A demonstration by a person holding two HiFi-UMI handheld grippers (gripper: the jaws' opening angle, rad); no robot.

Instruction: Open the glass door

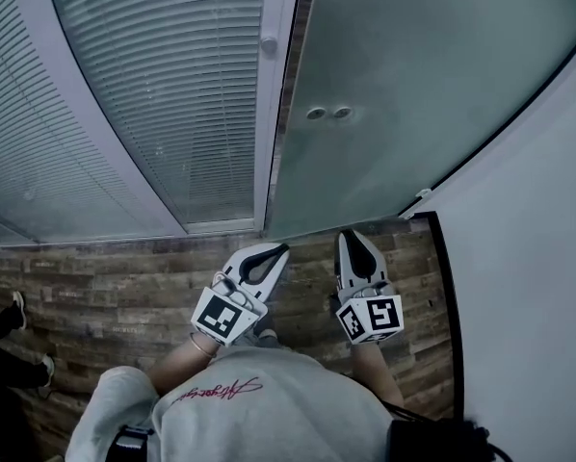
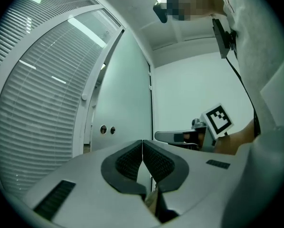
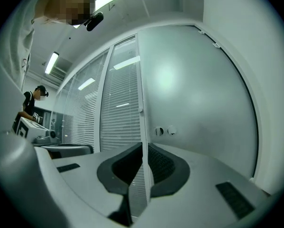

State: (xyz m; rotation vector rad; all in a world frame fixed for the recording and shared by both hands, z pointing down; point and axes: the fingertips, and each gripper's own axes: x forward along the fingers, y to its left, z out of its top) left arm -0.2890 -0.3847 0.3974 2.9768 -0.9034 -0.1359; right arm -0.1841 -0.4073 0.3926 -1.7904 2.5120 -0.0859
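Note:
The frosted glass door (image 1: 413, 85) stands straight ahead, with two small round fittings (image 1: 328, 114) near its left edge. A narrow dark gap runs between that edge and the white frame post (image 1: 269, 94). My left gripper (image 1: 283, 249) and right gripper (image 1: 349, 233) are held side by side low in front of the door, apart from it, both shut and holding nothing. In the left gripper view the door (image 2: 125, 103) and fittings (image 2: 107, 129) lie beyond the closed jaws (image 2: 142, 141). The right gripper view shows its closed jaws (image 3: 143, 144) before the door (image 3: 194, 94).
A glass panel with blinds (image 1: 163, 94) fills the left. A white wall (image 1: 538, 287) closes off the right, with a dark strip (image 1: 444, 287) at its foot. The floor (image 1: 105, 287) is wood-patterned. Another person's feet (image 1: 18, 311) stand at far left.

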